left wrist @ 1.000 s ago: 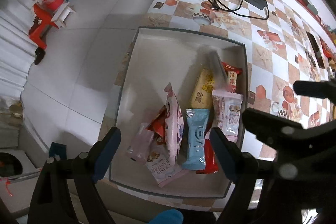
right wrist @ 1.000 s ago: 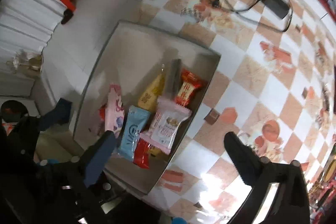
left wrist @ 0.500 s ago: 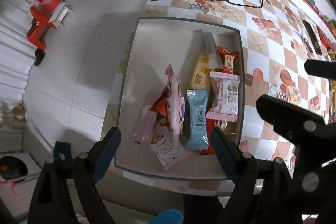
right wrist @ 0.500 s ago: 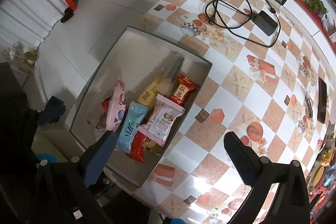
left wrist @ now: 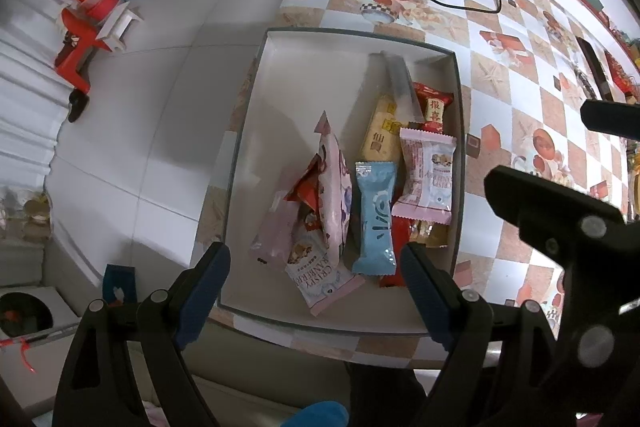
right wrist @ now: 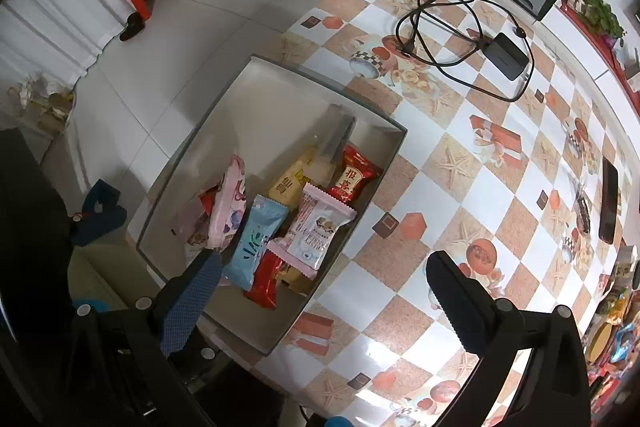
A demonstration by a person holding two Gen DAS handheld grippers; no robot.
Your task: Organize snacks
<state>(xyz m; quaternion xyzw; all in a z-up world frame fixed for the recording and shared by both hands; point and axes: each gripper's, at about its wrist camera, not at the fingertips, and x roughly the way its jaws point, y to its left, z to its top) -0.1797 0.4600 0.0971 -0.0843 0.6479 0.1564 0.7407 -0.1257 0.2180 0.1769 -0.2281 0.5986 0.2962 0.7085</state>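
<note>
Wrapped snacks crowd a white tray (left wrist: 280, 75) at the bench (right wrist: 460, 163) edge.
The light-blue packet (left wrist: 375, 217) lies lengthwise along the tray; left claw (left wrist: 316, 279) and right claw (right wrist: 324, 291) hover wide open, empty.

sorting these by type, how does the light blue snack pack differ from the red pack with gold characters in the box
The light blue pack is long and slim; the red pack is shorter and squatter. The blue one lies near the middle of the box, the red one against its right wall. The red pack is partly covered by a clear wrapper. Both lie flat, sealed.
</note>
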